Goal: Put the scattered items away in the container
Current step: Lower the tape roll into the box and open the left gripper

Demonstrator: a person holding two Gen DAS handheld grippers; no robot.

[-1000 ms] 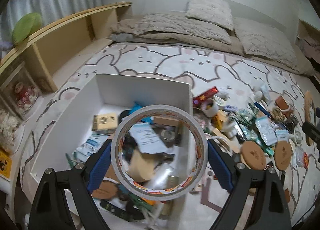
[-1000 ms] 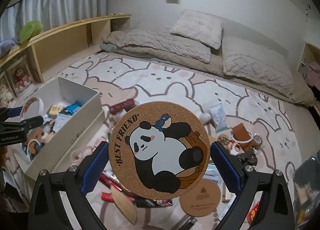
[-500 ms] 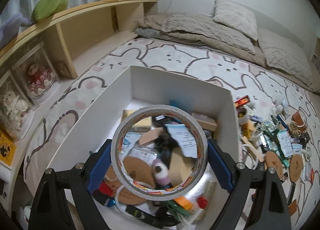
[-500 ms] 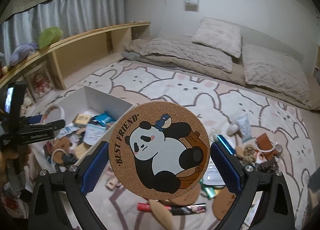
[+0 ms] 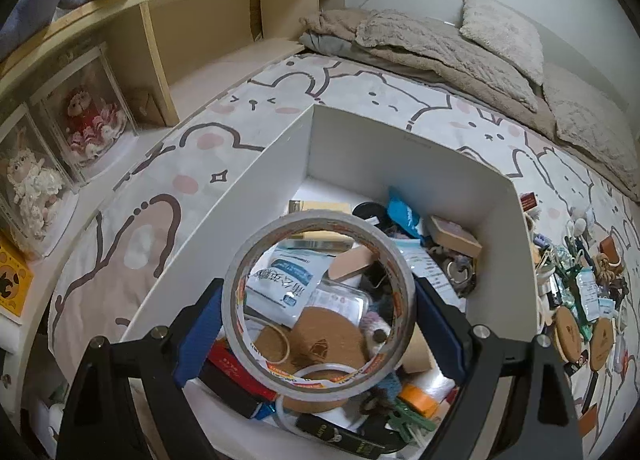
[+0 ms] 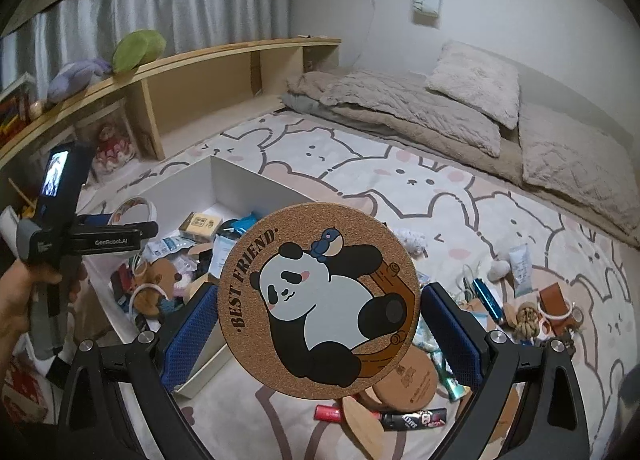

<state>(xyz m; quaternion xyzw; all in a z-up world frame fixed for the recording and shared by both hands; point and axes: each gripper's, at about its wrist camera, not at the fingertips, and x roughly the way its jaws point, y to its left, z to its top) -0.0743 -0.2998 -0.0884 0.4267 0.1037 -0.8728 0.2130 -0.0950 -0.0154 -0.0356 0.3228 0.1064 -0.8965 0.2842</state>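
We held the wide ring of white tape [image 5: 318,306] clamped in our left gripper [image 5: 318,324] directly over the white open box [image 5: 408,148]; our right gripper [image 6: 320,324] clasped the round cork panda coaster [image 6: 319,300], box at ten o'clock.

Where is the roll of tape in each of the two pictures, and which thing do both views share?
Left wrist: the tape roll sits low in the centre, in the left gripper.
Right wrist: at far left, its white ring over the box.
Shared landmark: the white box.

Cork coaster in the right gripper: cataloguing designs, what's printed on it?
A panda on a log, on the cork coaster; right wrist view.
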